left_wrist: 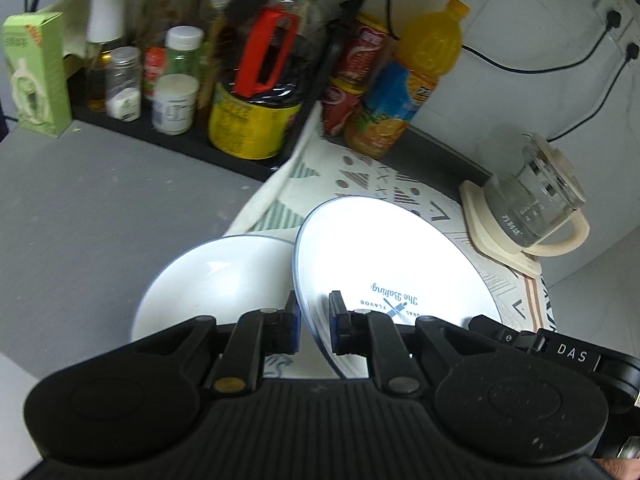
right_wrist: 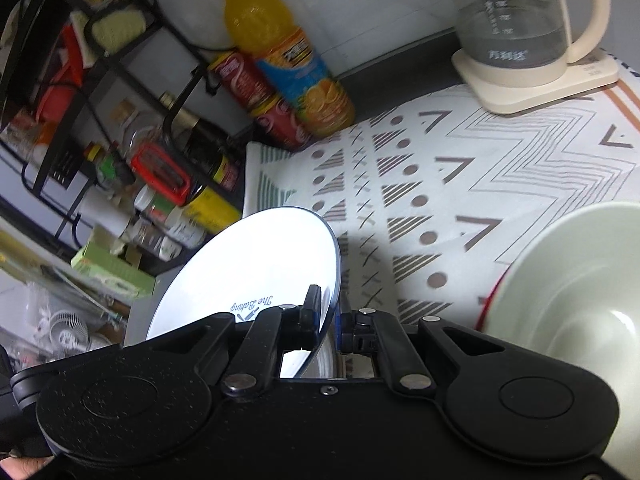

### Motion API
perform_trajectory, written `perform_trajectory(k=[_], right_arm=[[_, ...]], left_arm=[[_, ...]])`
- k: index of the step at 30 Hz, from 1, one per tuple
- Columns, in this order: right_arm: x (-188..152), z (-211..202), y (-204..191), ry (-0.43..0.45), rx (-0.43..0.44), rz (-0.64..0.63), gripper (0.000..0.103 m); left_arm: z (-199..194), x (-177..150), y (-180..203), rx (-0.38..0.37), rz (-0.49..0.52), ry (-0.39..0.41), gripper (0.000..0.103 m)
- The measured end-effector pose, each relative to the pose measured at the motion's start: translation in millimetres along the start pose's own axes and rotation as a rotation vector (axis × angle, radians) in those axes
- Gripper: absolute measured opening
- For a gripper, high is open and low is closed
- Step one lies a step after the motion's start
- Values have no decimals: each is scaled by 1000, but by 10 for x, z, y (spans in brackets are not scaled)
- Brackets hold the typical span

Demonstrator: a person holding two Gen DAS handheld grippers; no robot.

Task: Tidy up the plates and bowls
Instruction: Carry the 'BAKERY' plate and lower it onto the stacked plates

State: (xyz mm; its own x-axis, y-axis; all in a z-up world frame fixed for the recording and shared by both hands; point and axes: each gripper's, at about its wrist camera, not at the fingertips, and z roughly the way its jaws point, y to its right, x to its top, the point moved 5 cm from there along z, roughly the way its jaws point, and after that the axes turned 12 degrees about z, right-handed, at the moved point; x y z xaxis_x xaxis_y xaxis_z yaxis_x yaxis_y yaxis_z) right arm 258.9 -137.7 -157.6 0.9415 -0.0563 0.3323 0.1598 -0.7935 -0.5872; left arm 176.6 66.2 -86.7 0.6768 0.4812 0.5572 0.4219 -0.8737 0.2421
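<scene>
A: What do we have in the left tool (left_wrist: 314,322)?

B: We grip the rim of the printed plate (left_wrist: 384,264) there, one finger on each face. The plate tilts up, its near edge in our grasp, its far edge over the patterned cloth (left_wrist: 384,184).

A: And the right tool (right_wrist: 330,318)?

B: It is clenched on a printed plate (right_wrist: 256,268) too, pinching the rim at its near edge. We cannot tell for sure whether both tools hold the same plate, though the print reads alike.

A: What lies around it?

B: A second plate (left_wrist: 216,276) sits flat just left of the tilted one, partly on the grey table (left_wrist: 92,216). In the right view we see a pale bowl (right_wrist: 572,304) just beside our tool, on the cloth (right_wrist: 460,184). A kettle (right_wrist: 520,24) stands at the cloth's far edge, a juice bottle (right_wrist: 288,60) near the wall.
</scene>
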Motion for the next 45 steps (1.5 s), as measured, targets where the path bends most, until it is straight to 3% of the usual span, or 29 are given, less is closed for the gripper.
perform_trajectory(k=[20,45], right_arm=[[-351,202,-123,-84,-59,-86,7],[-606,415,-61,-118,-109,-155,8]], left_arm=[[-2,-433,-408,58,-87,-68,12],[305,-665,-580,67,-77,-172,17]])
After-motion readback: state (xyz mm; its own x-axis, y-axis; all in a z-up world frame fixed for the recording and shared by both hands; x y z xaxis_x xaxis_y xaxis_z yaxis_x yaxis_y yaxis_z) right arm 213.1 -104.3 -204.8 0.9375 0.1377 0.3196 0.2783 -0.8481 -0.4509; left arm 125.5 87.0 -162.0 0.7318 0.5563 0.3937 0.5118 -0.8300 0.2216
